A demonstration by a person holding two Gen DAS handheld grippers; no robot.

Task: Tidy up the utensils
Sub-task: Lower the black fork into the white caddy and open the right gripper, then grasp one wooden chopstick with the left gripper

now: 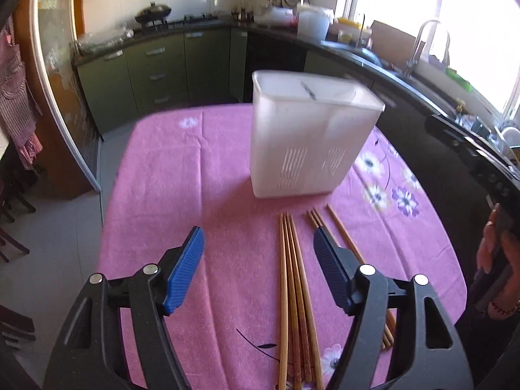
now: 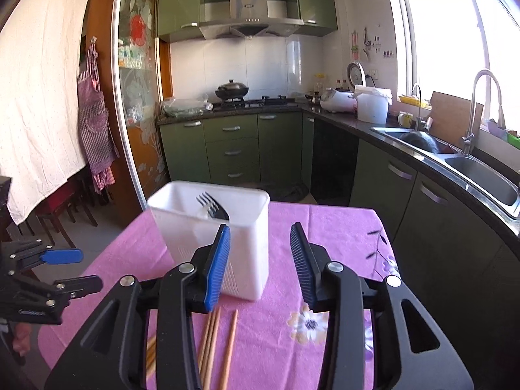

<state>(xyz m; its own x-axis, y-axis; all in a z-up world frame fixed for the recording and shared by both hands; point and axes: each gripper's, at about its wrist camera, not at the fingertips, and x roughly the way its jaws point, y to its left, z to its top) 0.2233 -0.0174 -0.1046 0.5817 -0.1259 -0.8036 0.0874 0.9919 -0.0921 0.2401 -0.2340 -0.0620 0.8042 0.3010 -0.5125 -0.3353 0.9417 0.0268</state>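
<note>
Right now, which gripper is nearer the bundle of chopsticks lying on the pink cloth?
Left. The left gripper hangs open right over the chopsticks, which run between its fingers. The right gripper is open too, aimed past them toward the white holder.

A white, translucent plastic utensil holder (image 1: 312,136) stands upright on the pink flowered cloth of the counter (image 1: 182,175), its lower walls pierced by slanted drain slots and its inside split by a divider. A dark fork (image 2: 213,208) stands in it, tines up, just clearing the rim. In front of the holder, wooden chopsticks (image 1: 294,292) lie flat on the cloth: one tight bundle side by side, and a few more (image 1: 338,230) just to the right of it, fanned slightly apart.
</note>
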